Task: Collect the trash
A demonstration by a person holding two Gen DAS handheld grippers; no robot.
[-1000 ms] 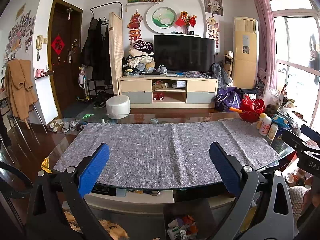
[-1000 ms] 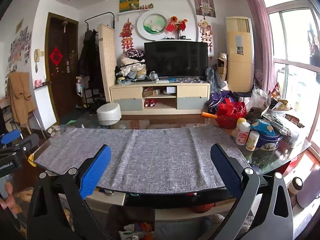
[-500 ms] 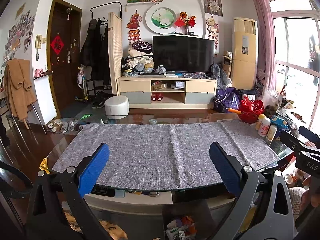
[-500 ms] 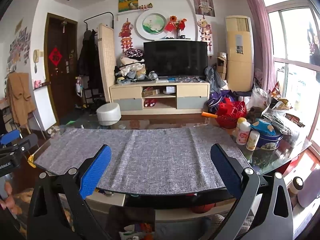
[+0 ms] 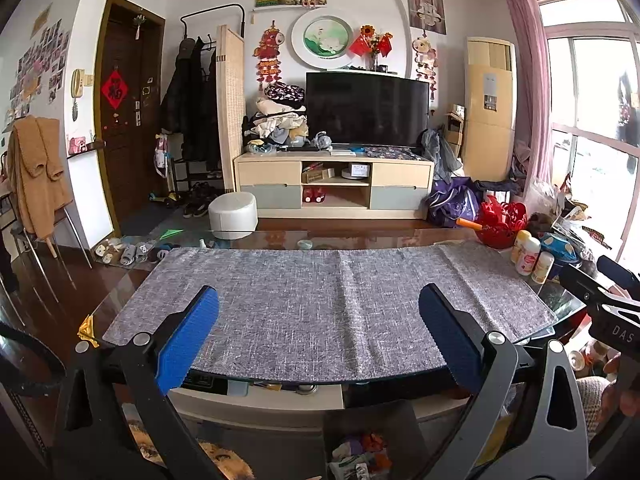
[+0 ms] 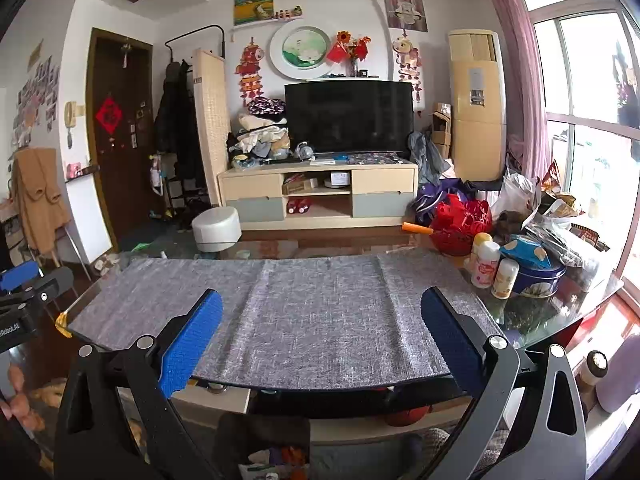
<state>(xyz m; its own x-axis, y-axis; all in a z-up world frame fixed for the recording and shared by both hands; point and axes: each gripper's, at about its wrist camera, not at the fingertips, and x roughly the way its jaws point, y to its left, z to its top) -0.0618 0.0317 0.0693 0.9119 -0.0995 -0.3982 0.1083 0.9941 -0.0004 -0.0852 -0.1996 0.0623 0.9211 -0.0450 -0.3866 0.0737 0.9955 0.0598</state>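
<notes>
left wrist view: the left gripper [image 5: 318, 336] hangs with its blue-padded fingers [image 5: 188, 340] spread wide and empty over the near edge of a glass table [image 5: 360, 236] covered by a grey cloth [image 5: 320, 300]. the dark trash bin [image 5: 372, 440], holding crumpled wrappers, sits below the table edge at 6 o'clock. at 3 o'clock, small bottles [image 5: 528, 254], a blue tin [image 5: 560, 246] and a red basket [image 5: 500, 226] crowd the table's end. right wrist view: the right gripper [image 6: 322, 338], jaws likewise apart and holding nothing, faces the same cloth [image 6: 320, 312], the bin [image 6: 264, 444] at 6 o'clock, bottles [image 6: 486, 264] at 2 o'clock.
</notes>
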